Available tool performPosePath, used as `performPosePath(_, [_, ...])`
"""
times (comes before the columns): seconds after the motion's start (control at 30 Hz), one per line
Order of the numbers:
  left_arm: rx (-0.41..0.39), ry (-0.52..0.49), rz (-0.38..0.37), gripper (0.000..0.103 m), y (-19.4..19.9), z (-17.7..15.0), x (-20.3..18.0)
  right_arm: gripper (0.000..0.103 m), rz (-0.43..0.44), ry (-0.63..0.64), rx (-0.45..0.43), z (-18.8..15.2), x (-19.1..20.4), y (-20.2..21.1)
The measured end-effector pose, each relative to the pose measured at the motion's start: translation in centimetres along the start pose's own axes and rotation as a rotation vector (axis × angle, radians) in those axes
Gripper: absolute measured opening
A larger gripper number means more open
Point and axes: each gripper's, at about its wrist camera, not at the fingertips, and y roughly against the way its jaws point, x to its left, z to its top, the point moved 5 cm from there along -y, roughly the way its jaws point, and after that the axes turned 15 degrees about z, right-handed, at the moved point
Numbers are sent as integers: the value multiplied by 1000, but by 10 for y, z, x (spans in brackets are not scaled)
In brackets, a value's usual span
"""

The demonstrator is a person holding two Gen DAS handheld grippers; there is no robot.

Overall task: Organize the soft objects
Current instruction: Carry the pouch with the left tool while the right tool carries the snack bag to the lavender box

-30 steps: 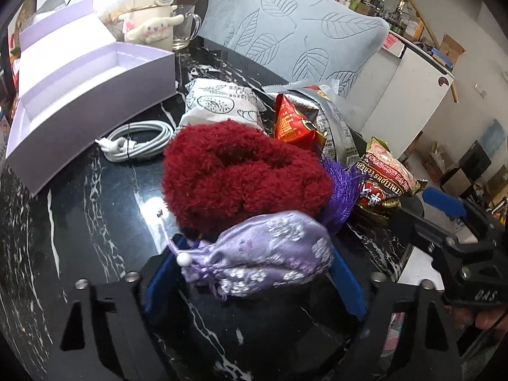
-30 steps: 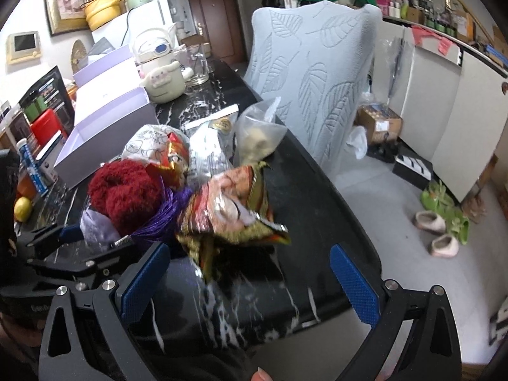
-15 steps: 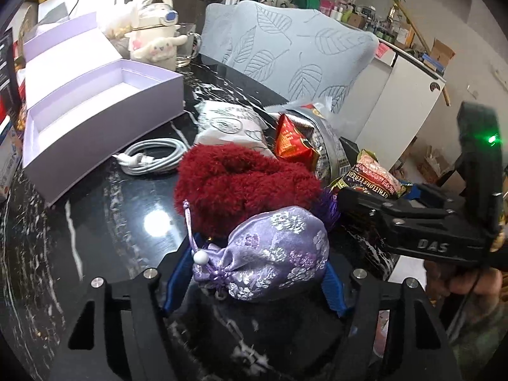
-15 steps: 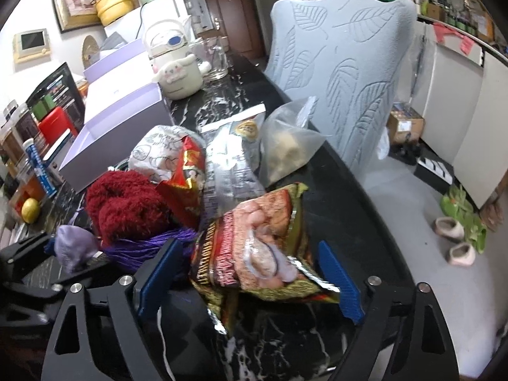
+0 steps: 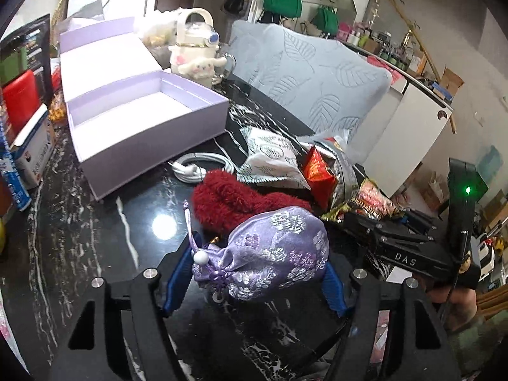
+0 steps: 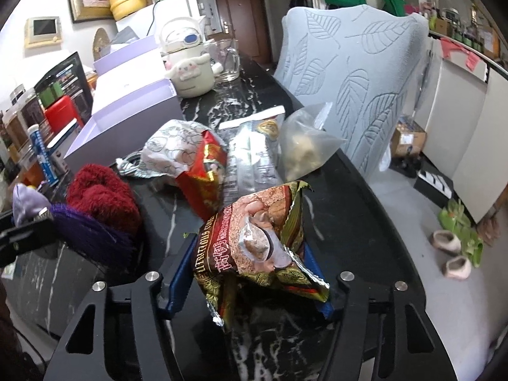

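A lilac brocade drawstring pouch point(image 5: 273, 247) hangs above the black marble table point(image 5: 95, 222), and my left gripper point(image 5: 260, 260) is shut on it, blue pads pressed into both sides. Just beyond it a red fluffy soft piece point(image 5: 235, 200) lies on the table beside a purple tassel point(image 6: 89, 231). In the right wrist view, a brown and gold snack bag point(image 6: 254, 231) stands crumpled between the jaws of my right gripper point(image 6: 250, 273). Those jaws are closing, and both pads touch the bag.
An open lilac box point(image 5: 143, 120) sits at the back left, a coiled white cable point(image 5: 200, 163) before it. A white bag point(image 5: 270, 158), red packet point(image 5: 319, 171), silver bag point(image 6: 250, 158) and clear bag point(image 6: 301, 149) crowd the middle. The table edge point(image 6: 381, 222) drops right beside a grey leaf-patterned chair point(image 6: 365, 79).
The left gripper tightened on the pouch and rose with it, away from the red fluffy piece. The right gripper's jaws came in from wide open onto the snack bag.
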Motion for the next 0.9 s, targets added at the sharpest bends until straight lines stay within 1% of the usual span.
performPosePath(0.23, [-66,6,27,69,22,8,12,61,48,-1,-1,-3,14,3])
performPosePath(0.43, [-118,13,59,69,39,17,24,61,80,28,-7,4,32,7])
performPosePath(0.8, [-126,40,139,70,45,20,53,61,139,145,-19,25,73,3])
performPosePath(0.9, [-129,40,149,70,47,24,59,61,170,161,-26,32,83,1])
